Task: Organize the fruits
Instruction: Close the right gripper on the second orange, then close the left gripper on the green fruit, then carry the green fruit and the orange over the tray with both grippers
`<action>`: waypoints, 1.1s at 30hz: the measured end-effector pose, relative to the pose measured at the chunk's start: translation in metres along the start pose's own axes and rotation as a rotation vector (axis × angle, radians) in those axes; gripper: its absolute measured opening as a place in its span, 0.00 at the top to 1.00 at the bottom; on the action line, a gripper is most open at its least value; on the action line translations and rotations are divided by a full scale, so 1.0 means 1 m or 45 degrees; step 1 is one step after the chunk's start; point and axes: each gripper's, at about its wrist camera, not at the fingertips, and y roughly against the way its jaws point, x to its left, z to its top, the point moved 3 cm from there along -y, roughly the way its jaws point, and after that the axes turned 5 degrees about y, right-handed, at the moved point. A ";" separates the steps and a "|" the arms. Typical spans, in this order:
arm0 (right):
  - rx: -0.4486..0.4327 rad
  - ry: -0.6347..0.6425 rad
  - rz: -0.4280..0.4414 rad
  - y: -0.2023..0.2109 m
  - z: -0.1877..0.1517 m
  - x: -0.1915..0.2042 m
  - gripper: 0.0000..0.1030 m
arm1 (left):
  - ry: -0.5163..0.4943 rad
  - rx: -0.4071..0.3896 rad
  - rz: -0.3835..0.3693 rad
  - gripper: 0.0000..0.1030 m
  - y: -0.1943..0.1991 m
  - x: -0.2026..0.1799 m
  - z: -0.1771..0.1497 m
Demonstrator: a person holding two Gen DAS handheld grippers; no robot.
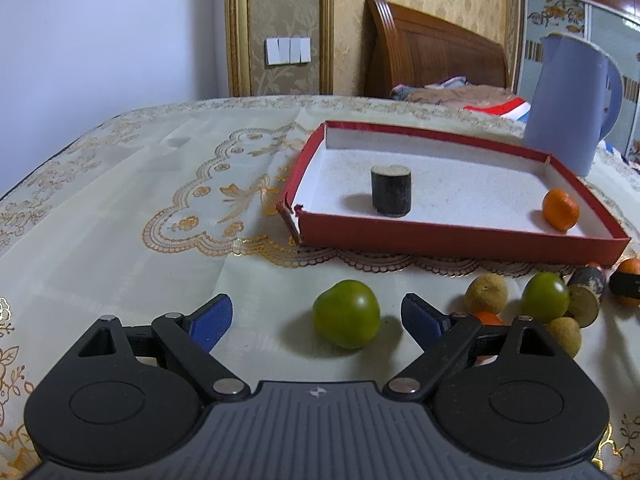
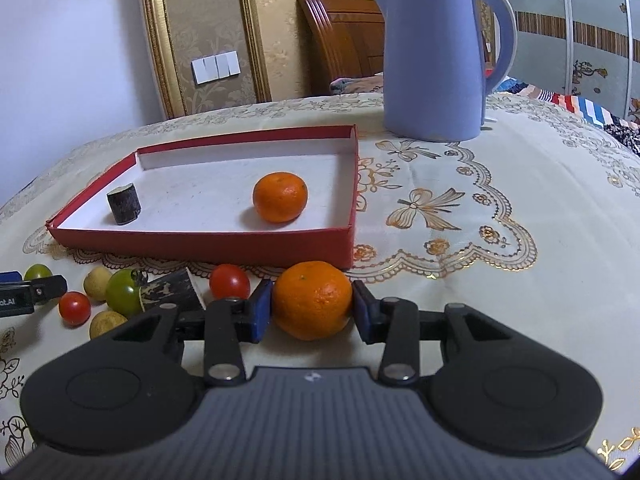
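Observation:
A red tray (image 1: 440, 240) (image 2: 200, 246) with a white floor holds a dark cut cylinder (image 1: 391, 190) (image 2: 124, 204) and an orange mandarin (image 1: 561, 209) (image 2: 281, 197). My left gripper (image 1: 316, 316) is open around a green tomato (image 1: 346, 313) on the cloth, pads apart from it. My right gripper (image 2: 312, 308) is shut on a second mandarin (image 2: 313, 299) just in front of the tray's near right corner. A heap of fruit lies in front of the tray: green tomatoes (image 1: 545, 294) (image 2: 123, 292), red tomatoes (image 2: 229, 281), tan round fruits (image 1: 486, 293) (image 2: 97, 282) and another dark cylinder (image 1: 587, 286) (image 2: 170, 289).
A lavender kettle (image 1: 568, 104) (image 2: 436, 52) stands behind the tray's far right corner. The table wears a cream embroidered cloth (image 1: 160, 200) (image 2: 500, 220). A wooden headboard and bedding lie beyond the table's far edge.

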 end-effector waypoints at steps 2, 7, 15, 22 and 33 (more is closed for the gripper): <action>0.000 -0.001 0.000 0.000 0.000 0.000 0.62 | 0.004 -0.002 0.006 0.11 0.000 0.001 0.001; 0.000 -0.016 0.010 0.000 0.000 -0.002 0.62 | 0.013 0.022 -0.003 0.16 0.000 0.002 0.000; 0.000 -0.018 0.012 -0.001 0.000 -0.002 0.62 | 0.020 0.008 -0.027 0.43 0.003 0.003 -0.001; -0.007 0.000 0.008 0.000 0.000 0.000 0.62 | -0.063 0.003 -0.070 0.68 0.006 -0.008 -0.003; -0.122 0.044 -0.050 0.018 0.002 0.005 0.62 | -0.053 0.026 -0.091 0.69 0.006 -0.010 0.000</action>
